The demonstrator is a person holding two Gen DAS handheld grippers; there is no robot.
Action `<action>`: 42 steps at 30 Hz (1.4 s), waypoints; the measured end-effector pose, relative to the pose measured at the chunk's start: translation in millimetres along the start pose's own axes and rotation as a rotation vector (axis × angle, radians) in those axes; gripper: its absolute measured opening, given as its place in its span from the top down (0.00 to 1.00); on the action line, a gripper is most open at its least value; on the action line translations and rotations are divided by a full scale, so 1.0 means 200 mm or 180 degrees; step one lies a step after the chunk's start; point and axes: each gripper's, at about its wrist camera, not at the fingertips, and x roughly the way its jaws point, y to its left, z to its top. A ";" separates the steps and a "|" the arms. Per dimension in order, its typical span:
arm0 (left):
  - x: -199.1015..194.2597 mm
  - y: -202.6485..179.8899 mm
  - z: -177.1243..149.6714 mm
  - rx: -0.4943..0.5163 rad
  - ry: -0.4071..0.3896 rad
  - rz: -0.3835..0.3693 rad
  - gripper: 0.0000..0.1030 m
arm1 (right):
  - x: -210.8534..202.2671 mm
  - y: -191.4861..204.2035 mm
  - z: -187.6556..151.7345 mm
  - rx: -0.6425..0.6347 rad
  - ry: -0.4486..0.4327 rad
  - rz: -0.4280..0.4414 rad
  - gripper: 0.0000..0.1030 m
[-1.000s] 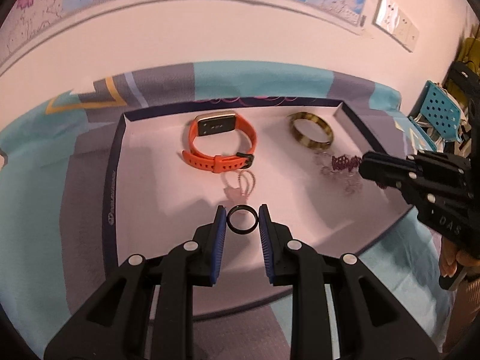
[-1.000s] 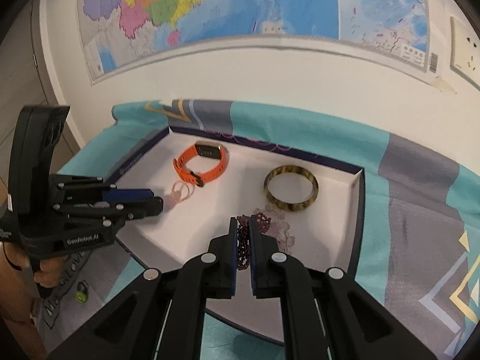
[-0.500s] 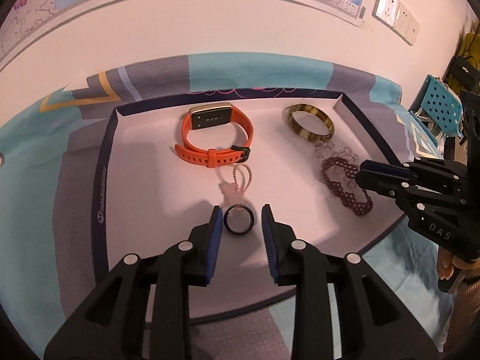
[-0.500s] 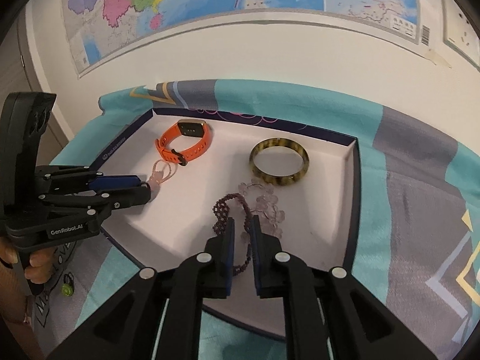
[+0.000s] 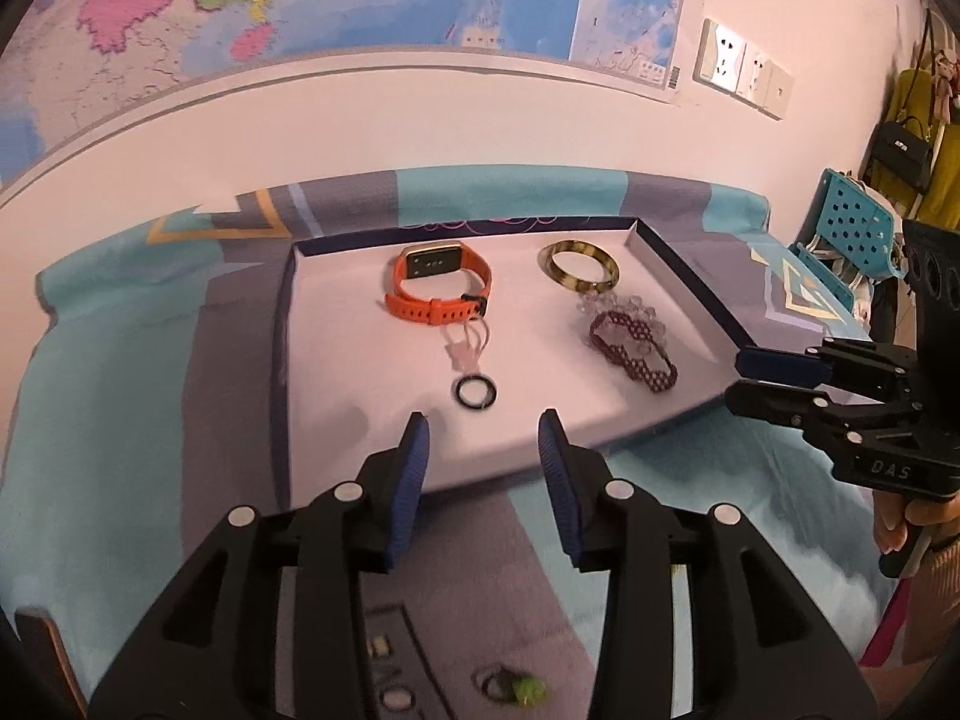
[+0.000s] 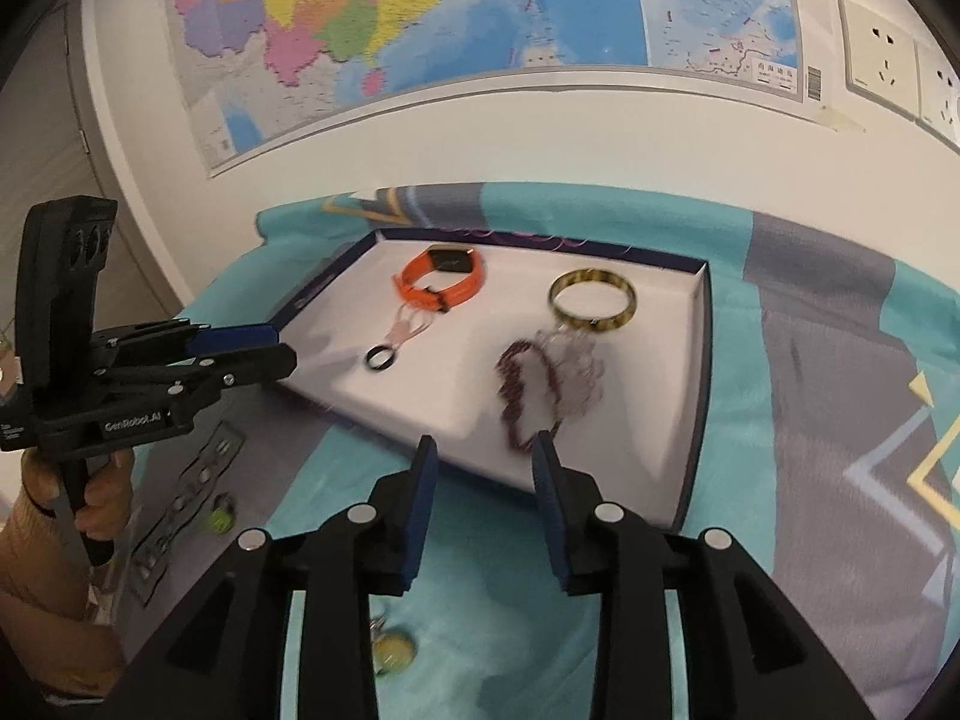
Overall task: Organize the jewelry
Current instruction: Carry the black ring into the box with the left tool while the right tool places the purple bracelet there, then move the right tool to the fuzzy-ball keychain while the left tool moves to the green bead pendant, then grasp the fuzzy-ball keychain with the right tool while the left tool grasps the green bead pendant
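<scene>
The left gripper (image 5: 483,441) hangs at the near edge of the white tray (image 5: 336,414), jaws spread and just opened further, nothing between them. The black ring (image 5: 474,391) lies flat on the tray floor beyond the tips, at twelve o'clock. The right gripper (image 6: 480,465) also has its jaws parted, having just widened, empty. The dark red beaded bracelet (image 6: 528,387) lies loose at one o'clock from it, touching a clear beaded bracelet (image 6: 576,369). Toward the tray's far wall sit the orange watch (image 5: 438,291) and the tortoiseshell bangle (image 5: 579,264), well apart.
</scene>
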 end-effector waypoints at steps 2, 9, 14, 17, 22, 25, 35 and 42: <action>-0.02 0.00 -0.03 -0.0005 -0.0006 0.0003 0.62 | -0.03 0.01 -0.04 0.0012 0.0002 0.0023 0.68; -0.10 -0.01 -0.17 0.0018 0.0003 0.0057 0.59 | -0.07 0.05 -0.19 0.0067 0.0126 0.0070 0.66; -0.14 -0.01 -0.26 0.0069 0.0052 0.0047 0.57 | -0.09 0.07 -0.27 0.0094 0.0201 0.0060 0.64; -0.17 0.00 -0.33 0.0110 0.0101 0.0019 0.54 | -0.10 0.06 -0.32 0.0196 0.0208 0.0084 0.63; -0.19 -0.01 -0.42 0.0151 0.0196 -0.0011 0.54 | -0.10 0.08 -0.34 0.0213 0.0210 0.0107 0.63; -0.19 -0.02 -0.45 0.0163 0.0219 -0.0012 0.54 | -0.09 0.11 -0.34 0.0138 0.0218 0.0105 0.63; -0.18 -0.03 -0.48 0.0143 0.0277 -0.0017 0.53 | -0.07 0.16 -0.38 0.0084 0.0287 0.0103 0.63; -0.14 -0.05 -0.48 0.0107 0.0351 -0.0020 0.58 | -0.05 0.18 -0.39 0.0064 0.0290 0.0063 0.62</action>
